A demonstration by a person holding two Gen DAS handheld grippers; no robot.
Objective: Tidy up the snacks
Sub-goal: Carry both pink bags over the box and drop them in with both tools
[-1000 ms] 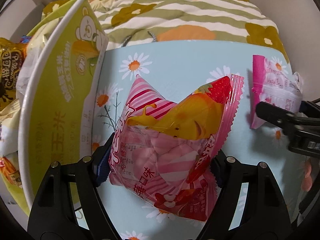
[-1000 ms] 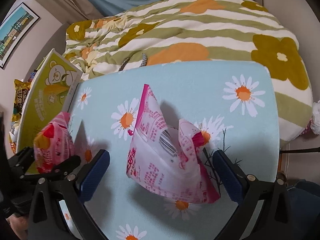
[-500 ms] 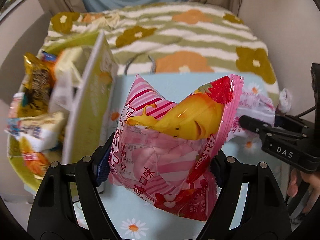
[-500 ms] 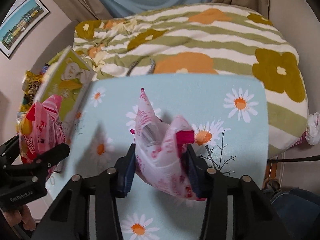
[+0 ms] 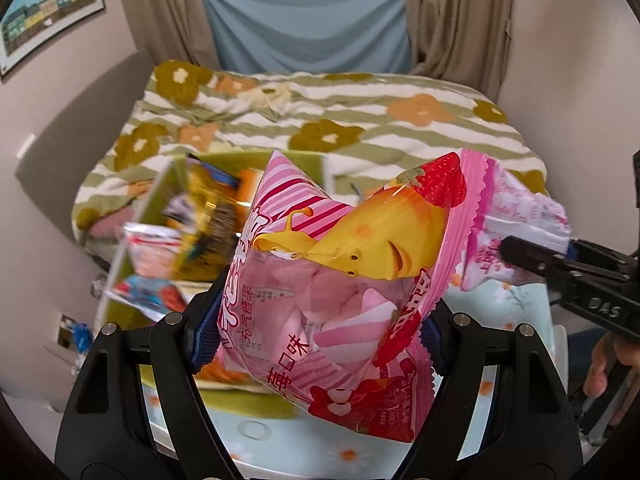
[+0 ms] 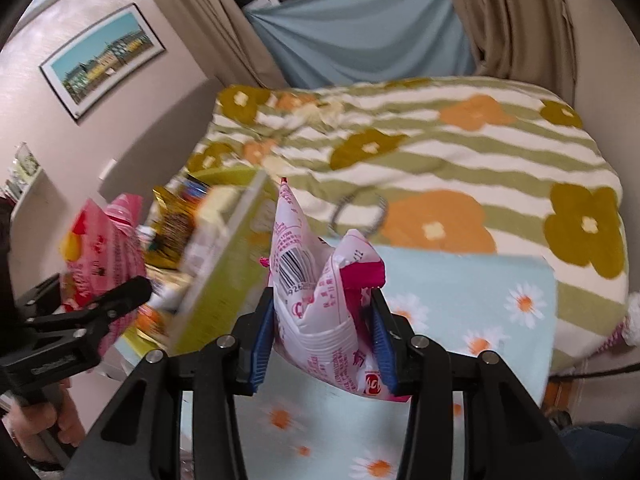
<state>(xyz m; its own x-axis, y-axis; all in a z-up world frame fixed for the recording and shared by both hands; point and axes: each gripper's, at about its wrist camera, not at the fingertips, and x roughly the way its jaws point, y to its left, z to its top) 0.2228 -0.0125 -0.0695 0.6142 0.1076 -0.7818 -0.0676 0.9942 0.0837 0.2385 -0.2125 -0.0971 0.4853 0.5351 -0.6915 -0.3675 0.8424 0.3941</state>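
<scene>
Daisy-printed blue cloth covers the worktop (image 6: 472, 280), and no loose packet shows on the part of it in view. Nearest the left camera, the left gripper (image 5: 320, 322) has its fingers clenched on a strawberry marshmallow bag (image 5: 340, 272), pink-striped with a yellow cartoon figure, held clear of the cloth. Nearest the right camera, the right gripper (image 6: 324, 338) squeezes a second pink bag (image 6: 320, 300) tightly between its blue pads, back side and barcode facing the lens; it too hangs above the cloth. Each gripper shows at the edge of the other's view with its bag.

Just beyond the bags, toward the left, sits the green snack box (image 5: 160, 196), blurred, already crowded with packets: a gold one, a blue-and-red one, a white one. Behind everything lies the bed with its striped floral blanket (image 5: 360, 120).

Judging from this, most of the sorting looks done: the box is well stocked and the last two visible bags are in hand. What seems left is to carry both over the box rim and let them go inside.
</scene>
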